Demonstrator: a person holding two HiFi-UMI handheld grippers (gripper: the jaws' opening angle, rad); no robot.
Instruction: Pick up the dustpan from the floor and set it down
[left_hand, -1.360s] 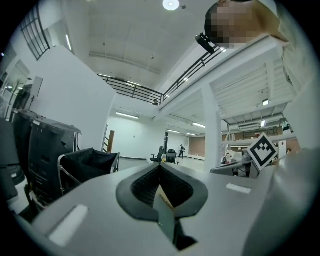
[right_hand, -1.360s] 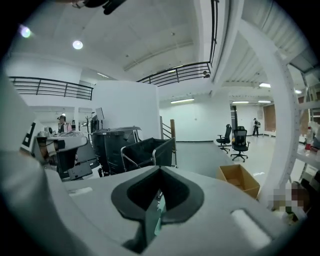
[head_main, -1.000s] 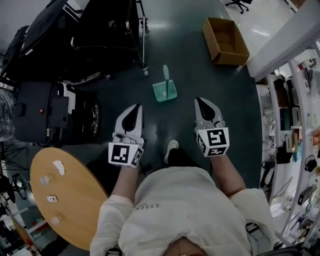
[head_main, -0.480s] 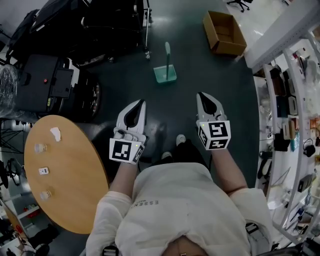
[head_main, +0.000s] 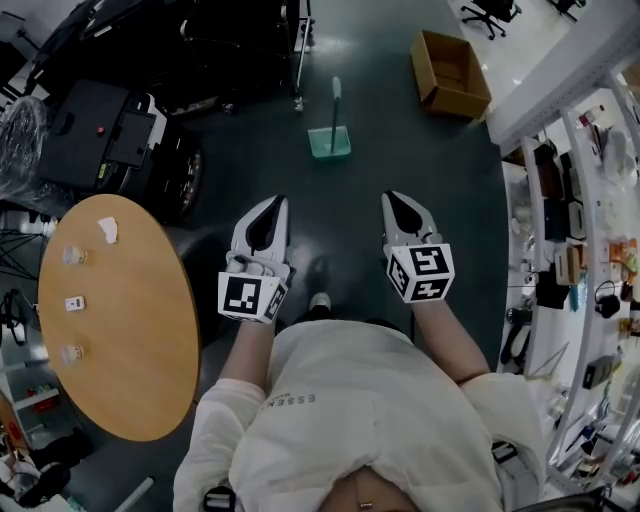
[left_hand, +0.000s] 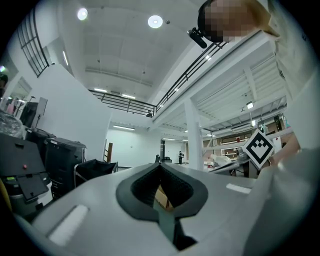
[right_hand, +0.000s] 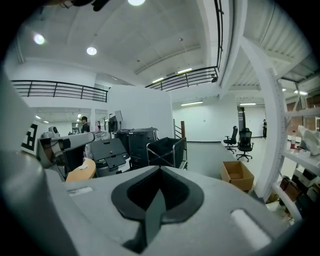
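A round wooden surface (head_main: 120, 330) lies at the left. Beside it, the left gripper (head_main: 279, 201) hangs over the dark floor (head_main: 360, 190), its fingers (head_main: 245, 238) pressed together on nothing. The green dustpan (head_main: 329, 143) sits on the floor well ahead, untouched. The right gripper (head_main: 389, 197) hangs level with the left, fingers likewise together and empty. An open cardboard box (head_main: 450, 72) lies farther right.
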